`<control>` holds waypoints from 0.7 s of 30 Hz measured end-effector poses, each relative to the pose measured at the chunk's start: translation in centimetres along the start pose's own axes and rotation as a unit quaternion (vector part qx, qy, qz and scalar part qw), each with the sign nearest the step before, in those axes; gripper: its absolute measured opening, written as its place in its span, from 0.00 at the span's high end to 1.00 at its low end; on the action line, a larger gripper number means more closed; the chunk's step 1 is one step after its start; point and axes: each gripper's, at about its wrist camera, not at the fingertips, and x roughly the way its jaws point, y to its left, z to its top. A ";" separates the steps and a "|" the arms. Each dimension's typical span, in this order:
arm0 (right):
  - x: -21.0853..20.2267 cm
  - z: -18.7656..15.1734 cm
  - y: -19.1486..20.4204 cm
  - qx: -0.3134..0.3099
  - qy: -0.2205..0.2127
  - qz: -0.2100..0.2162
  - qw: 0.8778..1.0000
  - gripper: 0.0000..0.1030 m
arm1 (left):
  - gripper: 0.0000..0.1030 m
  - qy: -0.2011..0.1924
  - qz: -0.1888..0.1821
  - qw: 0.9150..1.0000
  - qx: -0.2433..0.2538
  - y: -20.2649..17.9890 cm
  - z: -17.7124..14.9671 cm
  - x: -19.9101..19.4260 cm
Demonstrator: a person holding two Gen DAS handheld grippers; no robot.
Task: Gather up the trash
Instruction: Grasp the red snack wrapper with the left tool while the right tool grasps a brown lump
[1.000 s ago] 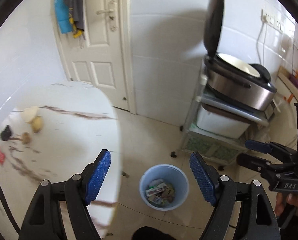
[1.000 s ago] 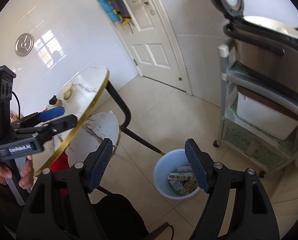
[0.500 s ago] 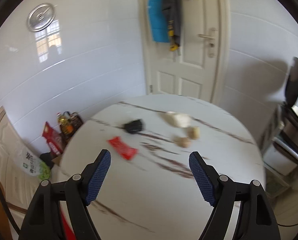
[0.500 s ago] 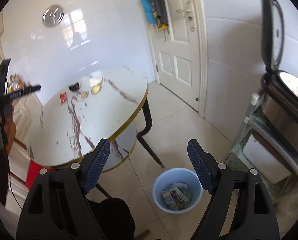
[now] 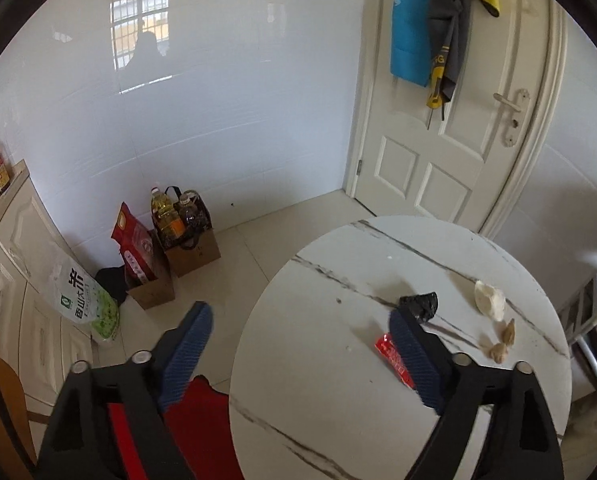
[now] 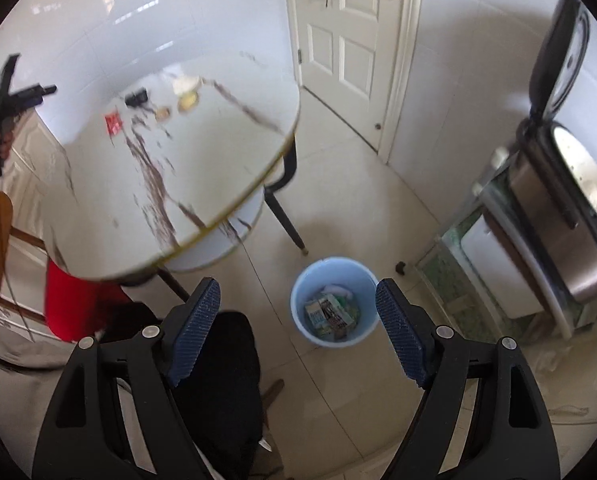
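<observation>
A: Where's the trash?
B: Red wrapper [image 5: 394,360] flat on the table [image 5: 338,400], just beside the left gripper [image 5: 298,356], whose jaws have just widened, empty.
A: Handling?
B: Likely light, thin, slippery; pinch 1 edge. Right gripper [image 6: 298,328] gapes empty over the bin [image 6: 298,312].

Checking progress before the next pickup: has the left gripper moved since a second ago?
Yes. The left gripper, jaws just opened wider and empty, has swung from over the blue bin on the floor to the marble table.

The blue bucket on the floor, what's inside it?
The blue bucket holds printed packets and cartons, with something white at the back. Whatever lies beneath them is covered.
</observation>
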 end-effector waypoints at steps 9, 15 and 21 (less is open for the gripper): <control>-1.9 9.4 5.1 -0.041 -0.176 -0.025 0.983 0.08 | 0.09 0.085 -0.051 0.995 -0.017 -6.2 -2.8 11.4; 7.6 14.4 9.9 -0.051 -0.171 0.054 0.983 0.09 | 0.10 0.114 -0.024 0.993 -0.028 -8.9 -2.2 16.2; 16.4 17.7 13.4 -0.041 -0.102 0.065 0.992 0.09 | 0.14 0.147 0.012 0.989 0.003 -11.3 -2.5 20.3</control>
